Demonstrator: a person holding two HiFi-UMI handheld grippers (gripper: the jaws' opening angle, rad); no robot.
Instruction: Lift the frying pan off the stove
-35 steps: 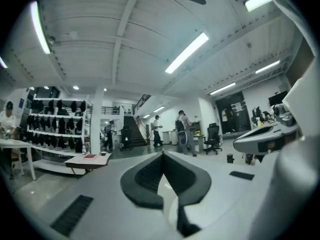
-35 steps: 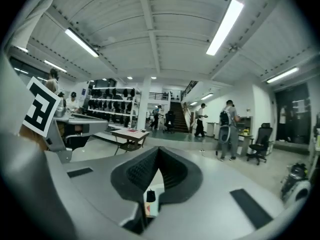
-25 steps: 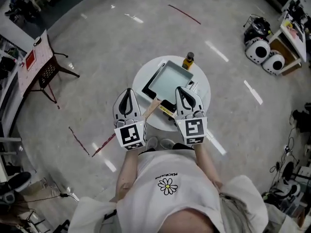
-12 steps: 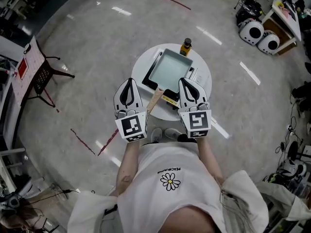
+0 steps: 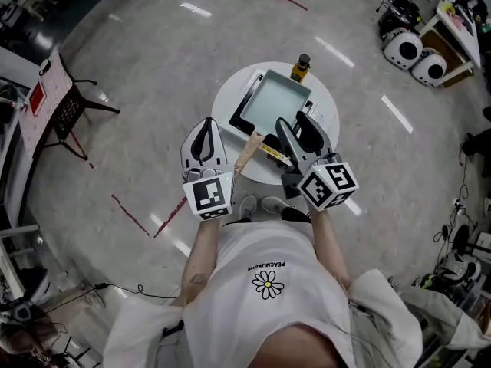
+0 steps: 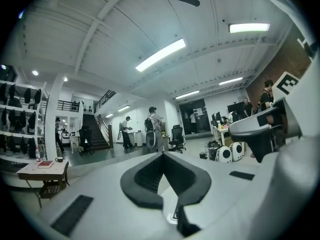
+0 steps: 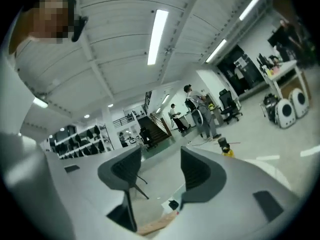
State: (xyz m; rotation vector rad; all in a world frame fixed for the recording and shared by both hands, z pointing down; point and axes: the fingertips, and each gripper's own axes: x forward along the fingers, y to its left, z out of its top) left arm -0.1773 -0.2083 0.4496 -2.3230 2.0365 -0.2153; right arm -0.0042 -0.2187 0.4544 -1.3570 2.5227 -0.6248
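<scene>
1. The frying pan point(image 5: 275, 104) sits flat on the stove point(image 5: 270, 142), which stands on the round white surface point(image 5: 227, 100). It is not lifted yet.
2. Its wooden handle point(image 5: 245, 156) juts toward the near edge of the surface. It lies between the two claws, and neither one touches it.
3. The left claw point(image 5: 204, 129) hovers beside the handle with its jaws pressed together on nothing.
4. The right claw point(image 5: 295, 123) is rolled onto its side above the near edge. Its jaws have just been opening and stand moderately apart, with nothing between them.
5. By my judgement the whole lift remains: grip the handle, then raise the pan clear.
</scene>
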